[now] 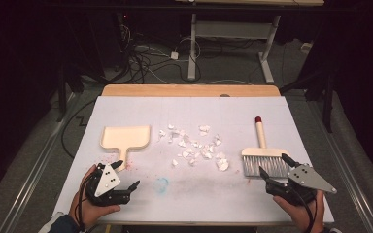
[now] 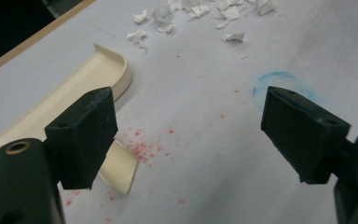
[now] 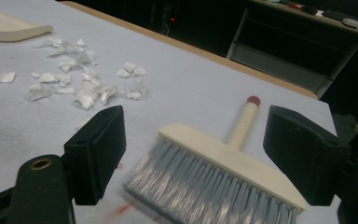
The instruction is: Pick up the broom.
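High view: the work in hand looks like sweeping the torn white paper scraps (image 1: 194, 145) into the cream dustpan (image 1: 125, 137) with the hand brush (image 1: 264, 159), and none of it appears to have begun. The scraps lie scattered on the middle of the white table mat (image 1: 189, 194), between the dustpan on the left and the brush on the right, and apart from both. The dustpan lies flat with its short handle pointing toward the person; its tray looks empty. The brush lies flat with grey bristles toward the person and its red-tipped handle pointing away.

The left gripper (image 1: 126, 180) hovers just beside the dustpan handle, jaws spread wide with nothing between them. In the left gripper view the handle end (image 2: 121, 165) sits just behind the left jaw, not yet gripped, with red specks and a faint blue ring (image 2: 279, 84) on the mat nearby.

The right gripper (image 1: 274, 167) is at the near edge of the bristles, also wide and empty. In the right gripper view the brush head (image 3: 214, 172) lies between the two jaws but the pads do not press on it.

Judging from this, everything is left: taking up both tools, bringing the dustpan to the scraps, and sweeping them in.
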### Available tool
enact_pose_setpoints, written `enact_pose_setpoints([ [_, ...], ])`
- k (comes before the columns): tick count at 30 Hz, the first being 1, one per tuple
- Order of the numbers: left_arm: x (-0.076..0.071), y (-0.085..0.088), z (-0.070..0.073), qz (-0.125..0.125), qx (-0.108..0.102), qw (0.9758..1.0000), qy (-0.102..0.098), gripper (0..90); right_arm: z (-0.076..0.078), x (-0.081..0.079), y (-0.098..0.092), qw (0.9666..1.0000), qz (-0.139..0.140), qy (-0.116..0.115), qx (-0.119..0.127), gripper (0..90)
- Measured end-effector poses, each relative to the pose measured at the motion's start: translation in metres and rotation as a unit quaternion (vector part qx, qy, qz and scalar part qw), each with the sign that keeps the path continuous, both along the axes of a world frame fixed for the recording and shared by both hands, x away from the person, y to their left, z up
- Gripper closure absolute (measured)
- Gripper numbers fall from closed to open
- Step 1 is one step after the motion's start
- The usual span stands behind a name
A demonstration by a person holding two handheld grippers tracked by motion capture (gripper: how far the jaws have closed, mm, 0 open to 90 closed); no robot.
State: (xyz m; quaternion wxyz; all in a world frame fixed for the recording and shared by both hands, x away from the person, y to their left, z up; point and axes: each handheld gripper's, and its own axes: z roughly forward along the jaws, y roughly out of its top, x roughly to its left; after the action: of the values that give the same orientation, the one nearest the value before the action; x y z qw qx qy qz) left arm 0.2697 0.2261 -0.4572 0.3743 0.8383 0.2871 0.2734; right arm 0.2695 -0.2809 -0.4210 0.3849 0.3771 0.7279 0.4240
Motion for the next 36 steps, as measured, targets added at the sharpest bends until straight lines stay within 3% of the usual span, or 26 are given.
enact_pose_setpoints([
  [9,-0.001,-0.002,0.0,-0.005,0.002,1.0,-0.002,18.7,-0.001,-0.001,0.001,0.9999,-0.001,0.003,-0.011,22.0],
  [17,0.002,-0.003,-0.001,-0.003,-0.007,1.0,0.005,18.7,0.001,0.008,0.0,0.9997,-0.012,0.012,-0.016,22.0],
  [21,0.002,-0.003,-0.002,-0.003,-0.005,1.0,0.006,18.7,0.005,0.017,-0.002,0.9995,-0.014,0.019,-0.021,21.0],
  [24,0.004,-0.002,-0.003,-0.002,-0.005,0.9999,0.01,18.7,0.013,0.037,-0.005,0.9985,-0.021,0.049,-0.013,20.8],
  [30,0.008,-0.002,-0.006,-0.005,-0.004,0.9998,0.018,18.7,0.019,0.084,-0.01,0.9912,-0.058,0.117,-0.019,23.0],
  [36,0.006,-0.007,-0.004,-0.01,0.005,0.9998,0.014,18.7,0.013,0.13,-0.014,0.976,-0.085,0.2,0.011,25.4],
])
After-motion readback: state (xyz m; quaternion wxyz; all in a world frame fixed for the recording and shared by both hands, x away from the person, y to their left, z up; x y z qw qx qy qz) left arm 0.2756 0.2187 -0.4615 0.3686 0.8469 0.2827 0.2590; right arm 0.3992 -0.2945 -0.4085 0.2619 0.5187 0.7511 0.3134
